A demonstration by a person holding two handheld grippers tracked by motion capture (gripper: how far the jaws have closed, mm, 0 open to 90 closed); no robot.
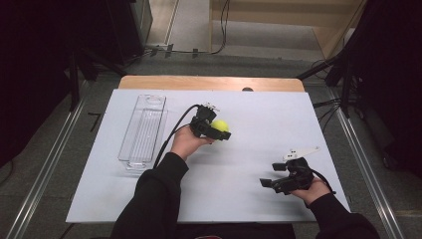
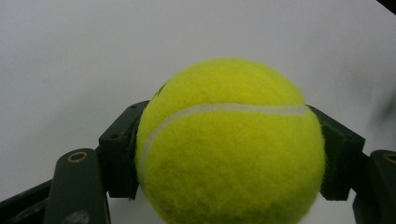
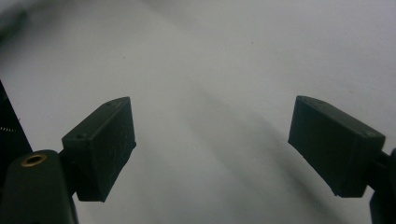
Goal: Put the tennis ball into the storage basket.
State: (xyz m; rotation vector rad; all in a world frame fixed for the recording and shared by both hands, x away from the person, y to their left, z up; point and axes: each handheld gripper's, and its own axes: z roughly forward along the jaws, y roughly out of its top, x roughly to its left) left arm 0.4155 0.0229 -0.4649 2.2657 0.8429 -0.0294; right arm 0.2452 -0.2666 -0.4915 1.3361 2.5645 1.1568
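Observation:
A yellow tennis ball (image 1: 221,125) (image 2: 231,144) is clamped between the jaws of my left gripper (image 1: 217,129) (image 2: 231,156), held a little above the white table top (image 1: 259,114) near its middle. The black pads (image 2: 122,151) press on both sides of the ball. My right gripper (image 1: 273,176) (image 3: 224,151) rests low at the table's front right, its jaws wide apart and nothing but bare white surface between them. A grey three-cornered plate (image 1: 300,152) sits on top of it.
A clear plastic tray (image 1: 143,130), long and narrow, lies at the left of the table with nothing visible inside. The wooden table edge (image 1: 211,82) runs along the back. Dark stands and cables (image 1: 332,107) flank the table on both sides.

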